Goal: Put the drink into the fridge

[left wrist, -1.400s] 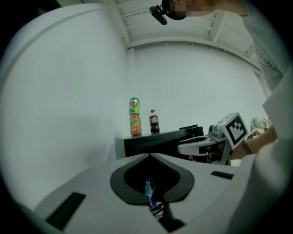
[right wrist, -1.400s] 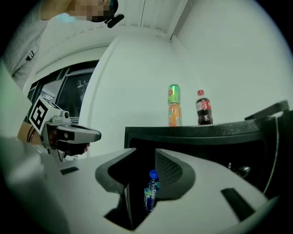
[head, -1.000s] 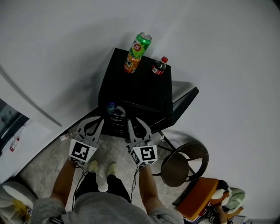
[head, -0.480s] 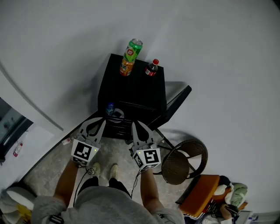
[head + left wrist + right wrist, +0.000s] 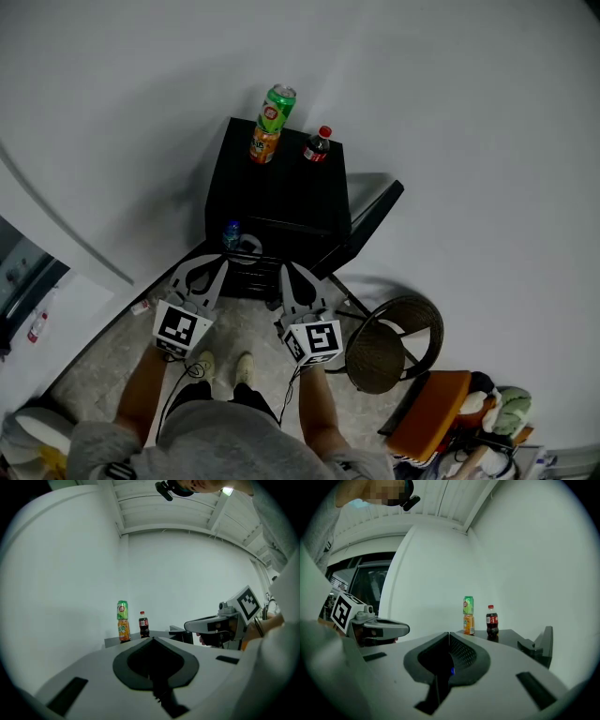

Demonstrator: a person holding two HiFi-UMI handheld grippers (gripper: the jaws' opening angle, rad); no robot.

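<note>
Black desk (image 5: 281,192) carries the drinks – stacked cans (image 5: 270,122), cola bottle (image 5: 317,145) – untouched, well beyond it the left gripper (image 5: 152,639), jaws together, empty; right gripper (image 5: 448,634) just closed on nothing – pick-up not yet begun

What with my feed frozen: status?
Left hand-held gripper, right hand-held gripper shut, empty. Green can atop orange can, red-capped dark bottle on black cabinet. Nothing blocking.

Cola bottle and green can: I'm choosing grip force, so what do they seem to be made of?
Cola bottle: probably clear glossy plastic, with dark liquid showing through and a red screw cap. Green can: likely thin printed metal, judging by its silvery rimmed top.
</note>
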